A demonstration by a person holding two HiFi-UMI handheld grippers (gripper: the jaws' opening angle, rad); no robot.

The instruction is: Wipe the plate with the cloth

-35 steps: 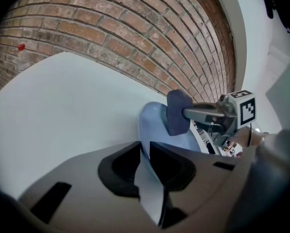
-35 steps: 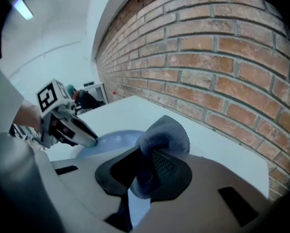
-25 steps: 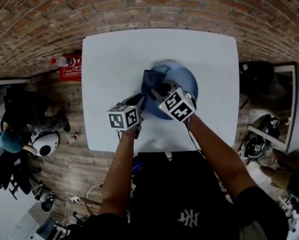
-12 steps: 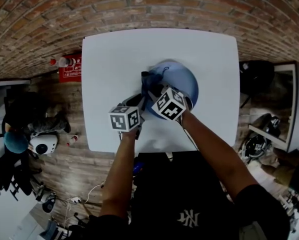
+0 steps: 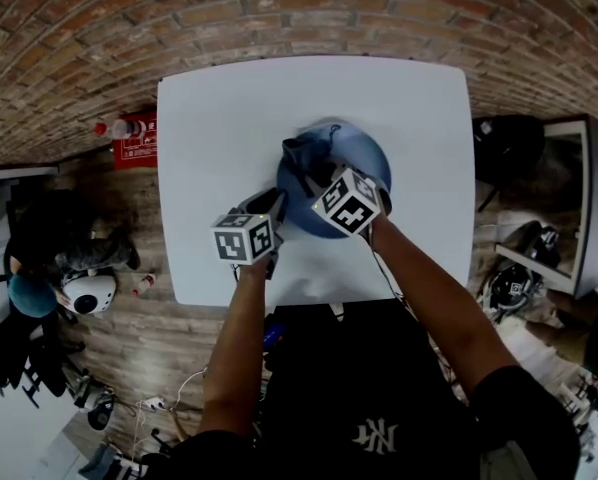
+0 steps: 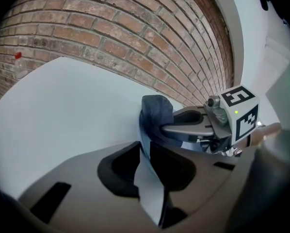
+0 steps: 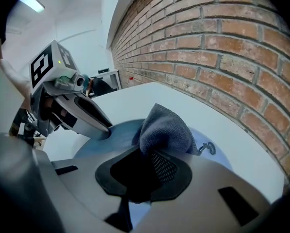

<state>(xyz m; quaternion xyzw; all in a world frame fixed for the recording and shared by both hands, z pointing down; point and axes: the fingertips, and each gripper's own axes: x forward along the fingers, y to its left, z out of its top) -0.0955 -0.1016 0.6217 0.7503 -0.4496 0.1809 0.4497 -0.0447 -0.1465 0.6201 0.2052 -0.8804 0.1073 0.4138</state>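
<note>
Your left gripper (image 6: 143, 152) pinches the rim of the plate (image 5: 367, 160) on the table (image 5: 219, 118); your right gripper (image 7: 144, 159) clamps the cloth (image 7: 165, 127), bunched on the plate.

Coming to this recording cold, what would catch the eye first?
A blue plate sits on the white table, its near-left rim clamped by the left hand-held gripper. The right hand-held gripper pinches a bunched dark cloth over the plate's left side.
</note>
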